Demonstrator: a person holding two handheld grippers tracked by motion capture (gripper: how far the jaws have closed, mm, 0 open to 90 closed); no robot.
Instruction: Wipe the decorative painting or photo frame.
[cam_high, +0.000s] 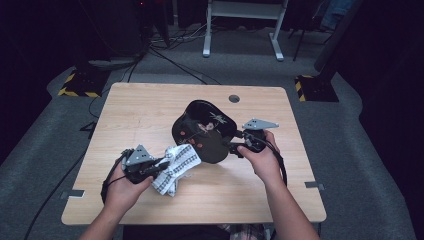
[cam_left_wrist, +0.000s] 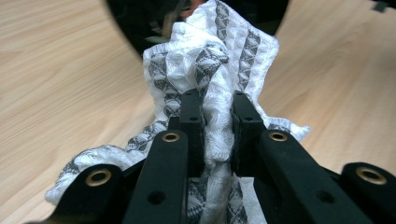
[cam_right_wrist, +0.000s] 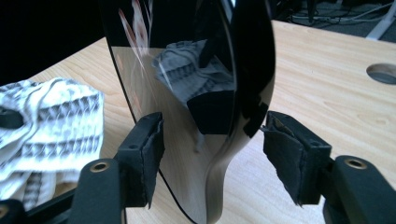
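Observation:
A glossy black plate (cam_high: 200, 125) with a faint printed design stands tilted on edge at the middle of the wooden table (cam_high: 145, 102). My right gripper (cam_high: 236, 146) holds its right rim. In the right gripper view the rim of the plate (cam_right_wrist: 243, 56) sits between the two pads, with the right gripper (cam_right_wrist: 217, 158) shut on it. My left gripper (cam_high: 162, 165) is shut on a white cloth with grey pattern (cam_high: 177, 165), whose far end touches the plate's lower left edge. The left gripper (cam_left_wrist: 217, 121) pinches the bunched cloth (cam_left_wrist: 219, 51) just before the plate (cam_left_wrist: 135, 23).
A round cable hole (cam_high: 234, 98) lies near the table's far edge, also seen as the hole (cam_right_wrist: 383, 73). Beyond the table are a white desk frame (cam_high: 245, 20), floor cables and yellow-black striped pads. Bare wood surrounds the plate.

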